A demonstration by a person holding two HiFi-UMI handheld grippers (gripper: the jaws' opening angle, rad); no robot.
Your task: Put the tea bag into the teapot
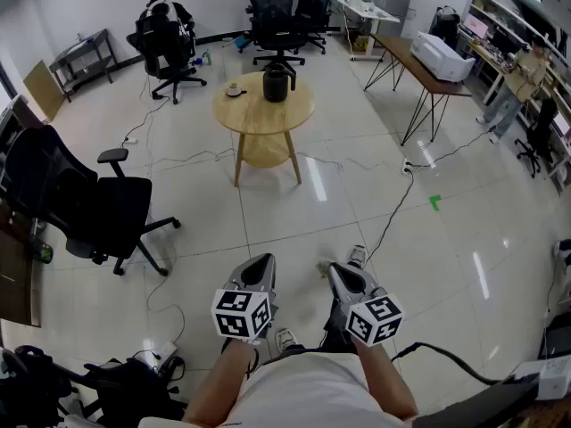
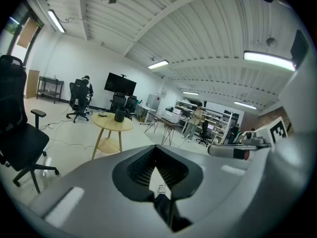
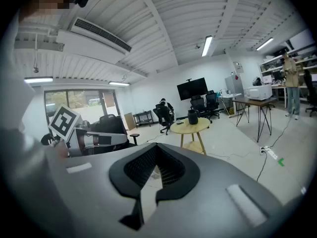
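The black teapot (image 1: 276, 84) stands on a round wooden table (image 1: 245, 119) well ahead of me across the floor. A small saucer (image 1: 234, 89) with something pale on it lies beside the teapot; I cannot tell whether that is the tea bag. Both grippers sit low, close to my body and far from the table. The left gripper (image 1: 260, 266) and the right gripper (image 1: 337, 270) have their tips together and hold nothing. The left gripper view shows its shut tips (image 2: 155, 148) and the distant teapot (image 2: 119, 115). The right gripper view shows the same (image 3: 156, 146), with the teapot (image 3: 192, 117) beyond.
A black office chair (image 1: 98, 208) stands at my left, and cables (image 1: 393, 212) trail over the tiled floor. More chairs (image 1: 277, 20) sit behind the table. At the right are a long desk with a printer (image 1: 442, 56) and a standing person (image 1: 517, 87).
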